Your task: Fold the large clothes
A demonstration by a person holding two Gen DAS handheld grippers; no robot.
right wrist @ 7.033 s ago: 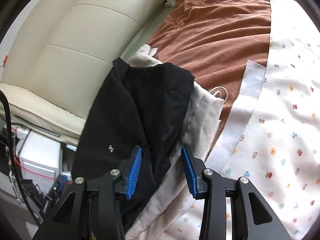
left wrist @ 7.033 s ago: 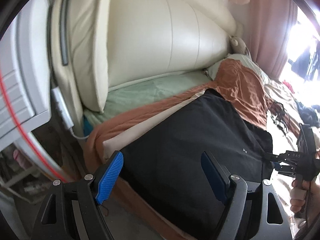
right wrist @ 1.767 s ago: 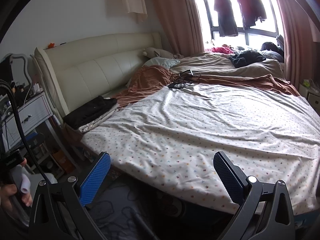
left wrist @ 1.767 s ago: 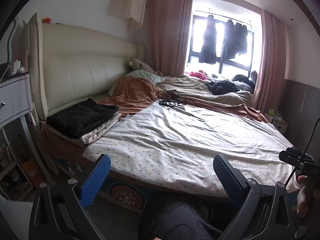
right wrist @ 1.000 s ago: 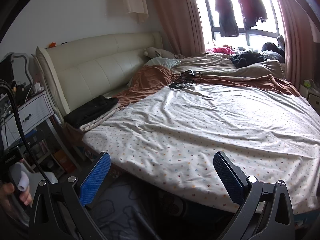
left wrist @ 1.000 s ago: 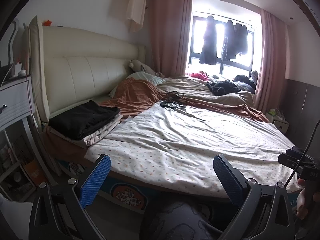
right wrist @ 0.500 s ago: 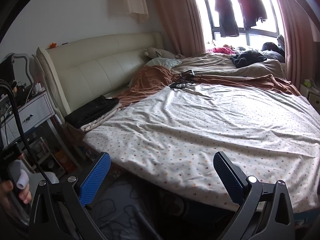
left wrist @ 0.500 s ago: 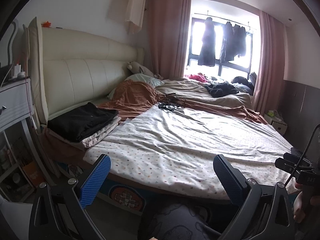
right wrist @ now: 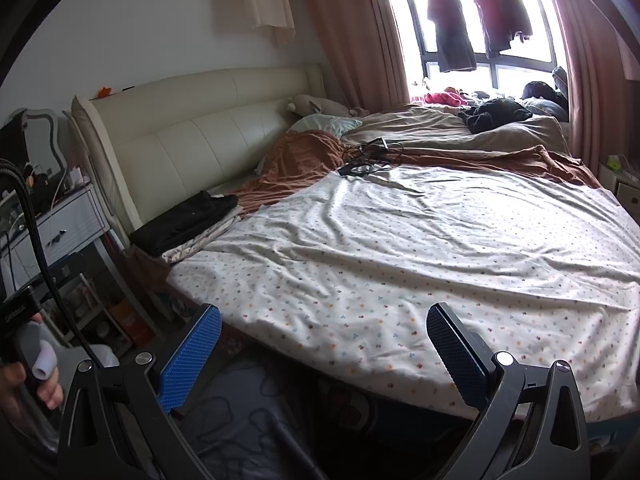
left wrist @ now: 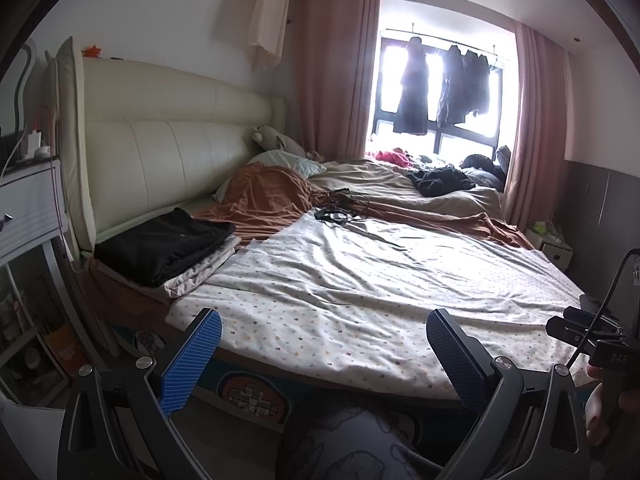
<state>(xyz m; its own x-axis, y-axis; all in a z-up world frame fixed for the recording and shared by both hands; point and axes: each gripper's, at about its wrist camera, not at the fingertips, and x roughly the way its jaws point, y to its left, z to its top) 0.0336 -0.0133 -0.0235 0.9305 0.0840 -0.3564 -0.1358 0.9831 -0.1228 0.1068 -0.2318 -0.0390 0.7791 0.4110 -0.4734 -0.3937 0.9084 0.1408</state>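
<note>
A folded black garment lies on a folded pale cloth at the bed's near left corner, by the cream headboard. It also shows in the right wrist view. My left gripper is open and empty, held off the bed's foot edge. My right gripper is open and empty, also off the foot edge. A crumpled black garment lies far back near the window.
A flowered sheet covers the bed. A brown blanket and tangled cables lie further back. A white nightstand stands at left. Dark clothes hang at the window. A small cabinet stands at right.
Seven seconds ago both grippers were close over the folded black garment. Since then they have drawn back to the bed's foot, open and empty. In the last second the views have barely shifted.
</note>
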